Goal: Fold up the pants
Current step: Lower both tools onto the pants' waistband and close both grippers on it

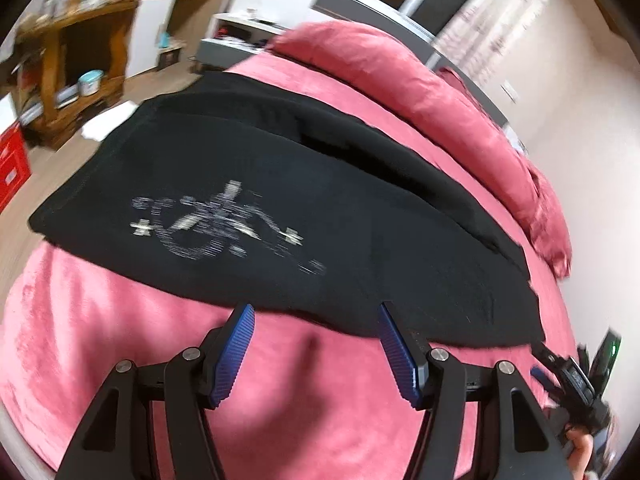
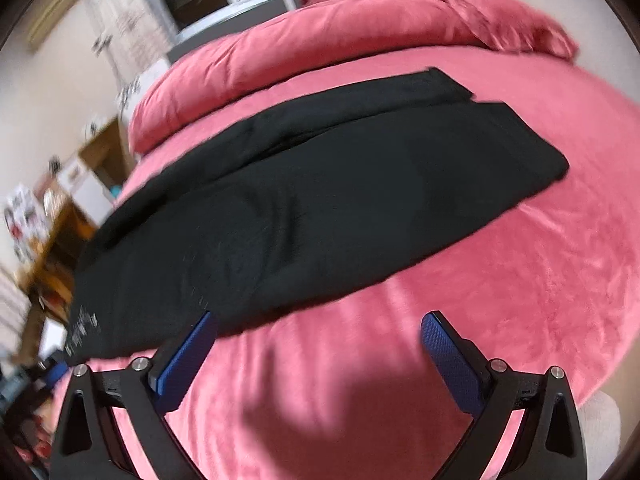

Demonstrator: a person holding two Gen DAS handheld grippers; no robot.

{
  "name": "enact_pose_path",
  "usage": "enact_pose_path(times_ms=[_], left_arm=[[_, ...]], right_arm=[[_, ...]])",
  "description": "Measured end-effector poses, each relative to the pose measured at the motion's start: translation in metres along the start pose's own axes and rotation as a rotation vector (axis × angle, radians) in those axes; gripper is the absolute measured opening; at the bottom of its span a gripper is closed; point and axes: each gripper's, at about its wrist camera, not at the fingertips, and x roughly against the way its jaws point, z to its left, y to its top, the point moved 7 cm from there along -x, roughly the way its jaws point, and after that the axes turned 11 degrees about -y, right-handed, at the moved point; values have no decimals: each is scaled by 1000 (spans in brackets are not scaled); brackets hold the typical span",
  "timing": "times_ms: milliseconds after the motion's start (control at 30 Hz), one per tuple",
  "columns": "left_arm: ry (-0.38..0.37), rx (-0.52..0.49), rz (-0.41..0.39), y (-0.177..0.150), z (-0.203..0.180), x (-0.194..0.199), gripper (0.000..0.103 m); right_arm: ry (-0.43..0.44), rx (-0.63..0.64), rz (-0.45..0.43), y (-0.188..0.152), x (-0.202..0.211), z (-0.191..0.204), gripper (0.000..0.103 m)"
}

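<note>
Black pants (image 1: 256, 184) lie flat across a pink bed (image 1: 120, 320), one leg laid over the other, with a white print (image 1: 224, 224) on the near leg. My left gripper (image 1: 316, 312) is open and empty, its blue fingertips just at the pants' near edge. In the right wrist view the same pants (image 2: 320, 200) stretch from lower left to upper right. My right gripper (image 2: 320, 320) is open and empty, just short of the pants' near edge, above the pink bed (image 2: 500, 300). The right gripper also shows at the left wrist view's right edge (image 1: 576, 376).
A rolled pink duvet (image 1: 440, 92) lies along the far side of the bed, also in the right wrist view (image 2: 320, 40). Wooden shelves (image 1: 76, 60) and a red crate (image 1: 12, 160) stand on the floor at the left. A wall (image 1: 568, 60) is on the right.
</note>
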Motion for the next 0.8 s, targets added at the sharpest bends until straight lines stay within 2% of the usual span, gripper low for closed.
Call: enact_pose_path(times_ms=[67, 233, 333, 433, 500, 633, 800], left_arm=[[15, 58, -33, 7, 18, 5, 64], [97, 174, -100, 21, 63, 17, 64], [94, 305, -118, 20, 94, 19, 64], [46, 383, -137, 19, 110, 19, 64], [28, 382, -148, 19, 112, 19, 64], [-5, 367, -158, 23, 117, 16, 64], [-88, 454, -206, 34, 130, 17, 64]], right_arm=[[23, -47, 9, 7, -5, -15, 101], [111, -222, 47, 22, -23, -54, 81], [159, -346, 67, 26, -37, -75, 74], [221, -457, 70, 32, -50, -91, 68], [260, -512, 55, 35, -51, -96, 67], [275, -515, 28, 42, -55, -98, 57], [332, -523, -6, 51, -63, -103, 55]])
